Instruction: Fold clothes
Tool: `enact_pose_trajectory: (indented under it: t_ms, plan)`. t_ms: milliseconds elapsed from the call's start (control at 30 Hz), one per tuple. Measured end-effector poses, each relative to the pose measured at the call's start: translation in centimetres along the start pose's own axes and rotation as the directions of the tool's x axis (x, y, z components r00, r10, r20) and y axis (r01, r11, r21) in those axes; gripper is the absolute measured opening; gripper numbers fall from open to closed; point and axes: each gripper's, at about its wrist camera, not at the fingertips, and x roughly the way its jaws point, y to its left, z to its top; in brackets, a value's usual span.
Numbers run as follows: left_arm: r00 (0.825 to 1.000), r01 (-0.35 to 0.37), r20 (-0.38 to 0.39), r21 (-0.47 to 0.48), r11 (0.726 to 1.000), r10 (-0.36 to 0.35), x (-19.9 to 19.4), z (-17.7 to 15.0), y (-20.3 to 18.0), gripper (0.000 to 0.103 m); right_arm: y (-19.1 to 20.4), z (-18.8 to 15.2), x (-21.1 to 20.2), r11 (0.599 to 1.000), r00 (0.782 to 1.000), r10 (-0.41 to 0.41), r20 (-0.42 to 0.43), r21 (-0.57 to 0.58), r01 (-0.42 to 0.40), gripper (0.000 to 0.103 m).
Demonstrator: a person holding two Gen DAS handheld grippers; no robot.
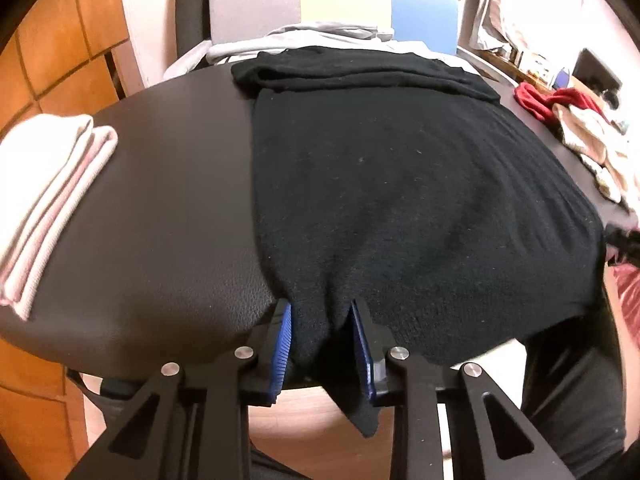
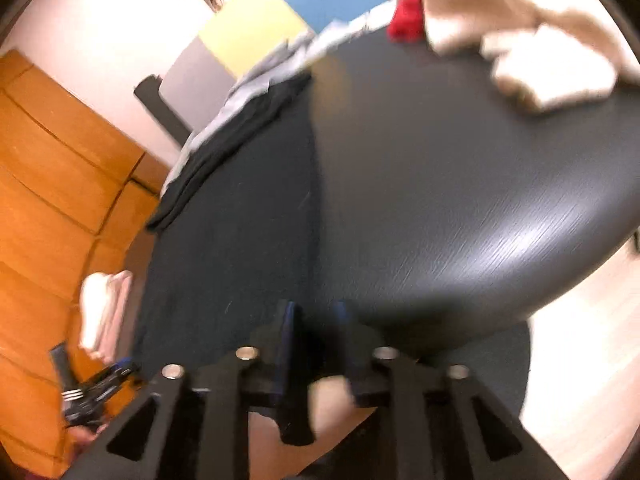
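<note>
Ribbed blue pads (image 1: 282, 340) around black knit (image 1: 420, 200)

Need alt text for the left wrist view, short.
The left claw pinches the near hem of a black garment spread over a dark round table, blue pads on either side of the bunched fabric. A folded pale towel lies at the table's left edge; red and cream clothes sit far right.
</note>
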Motion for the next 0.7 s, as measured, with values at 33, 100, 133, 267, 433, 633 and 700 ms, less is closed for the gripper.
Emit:
enact_pose_trajectory:
  t_ms: [33,100,133,267,433,633,700]
  plan:
    - [1.000,-0.002,-0.002,0.002,1.000,0.002,-0.2,-0.1,0.2,0.031,0.3,0.2,-0.7,1.000,0.998,-0.016,0.053,-0.002,0.016,0.027]
    - [1.000,0.002,-0.011,-0.012,1.000,-0.003,-0.1,-0.1,0.4,0.032,0.4,0.7,-1.5,0.999,0.995,0.019,0.093,0.026,-0.021,0.030]
    - [1.000,0.006,-0.013,-0.024,1.000,-0.006,0.3,0.4,0.3,0.034,0.5,1.0,-0.8,0.998,0.997,0.047,0.060,0.034,-0.049,0.030]
    - [1.000,0.011,-0.018,-0.057,0.998,-0.012,0.6,0.7,0.3,0.036,1.8,1.2,2.8,1.000,0.999,0.014,-0.036,-0.014,-0.015,0.030]
    - [0.999,-0.052,-0.015,-0.020,0.998,0.051,0.8,0.5,-0.4,0.039,2.8,1.3,3.8,0.993,0.998,-0.053,-0.037,-0.112,0.049,0.003]
    - [0.996,-0.086,-0.006,0.006,0.996,0.086,0.8,0.3,-0.8,0.039,0.3,2.1,2.7,0.987,0.989,-0.135,0.054,-0.079,0.139,0.003]
    - [0.997,-0.080,-0.002,0.013,0.997,0.080,0.5,0.4,-0.7,0.039,0.9,2.0,2.7,0.983,0.989,-0.136,0.054,-0.113,0.142,0.009]
